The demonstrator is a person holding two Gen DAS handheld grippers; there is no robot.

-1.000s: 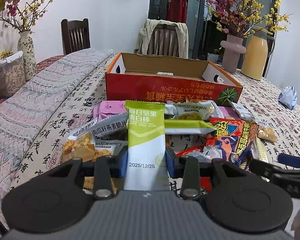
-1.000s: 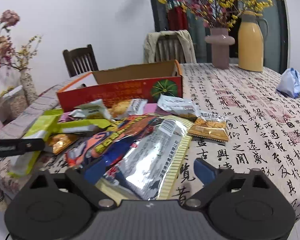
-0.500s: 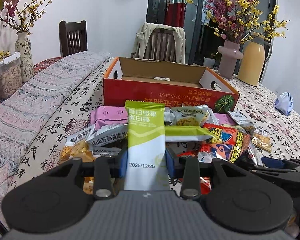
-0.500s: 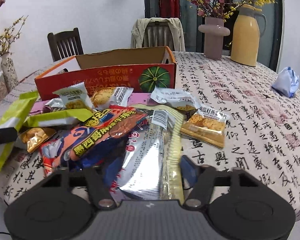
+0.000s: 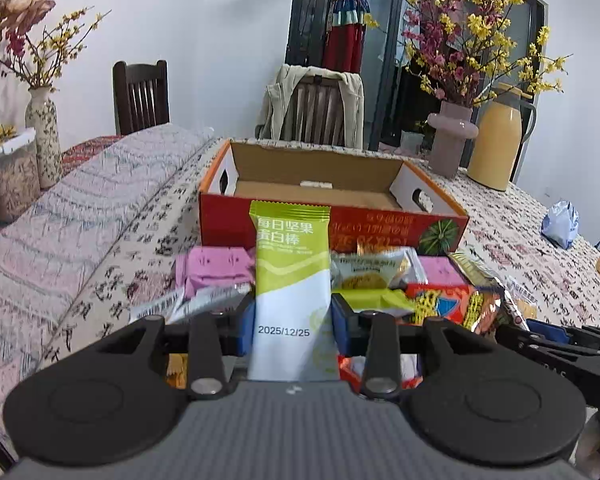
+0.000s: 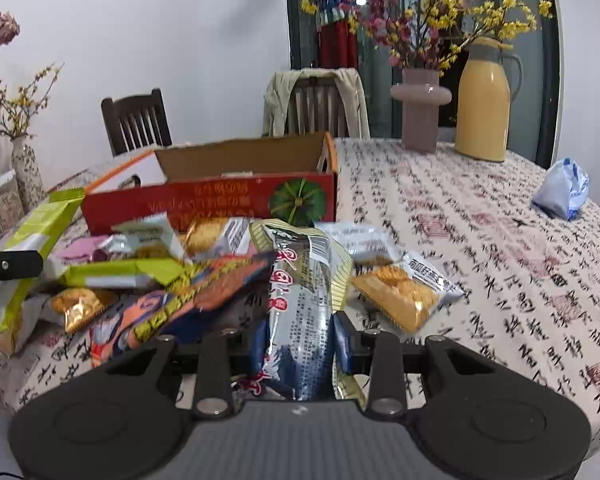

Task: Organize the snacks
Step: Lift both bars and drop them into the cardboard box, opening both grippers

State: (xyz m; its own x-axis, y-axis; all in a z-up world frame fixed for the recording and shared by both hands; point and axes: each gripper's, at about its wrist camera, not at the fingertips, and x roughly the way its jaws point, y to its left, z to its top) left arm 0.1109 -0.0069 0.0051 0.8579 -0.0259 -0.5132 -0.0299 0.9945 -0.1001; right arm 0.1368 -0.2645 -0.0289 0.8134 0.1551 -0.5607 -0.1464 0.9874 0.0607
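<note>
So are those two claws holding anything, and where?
Left gripper pinches the green bar near its bottom; right gripper pinches the silver packet low down.

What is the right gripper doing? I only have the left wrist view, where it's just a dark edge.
Observer: The right gripper is shut on a silver packet.
Operator: Is anything beyond the pile on that side?
Observer: A small orange snack pack lies on the tablecloth, right of the packet.
Operator: And my green bar?
Observer: From the right wrist view, the green bar stands tilted at the pile's left edge, held by the left gripper.
</note>
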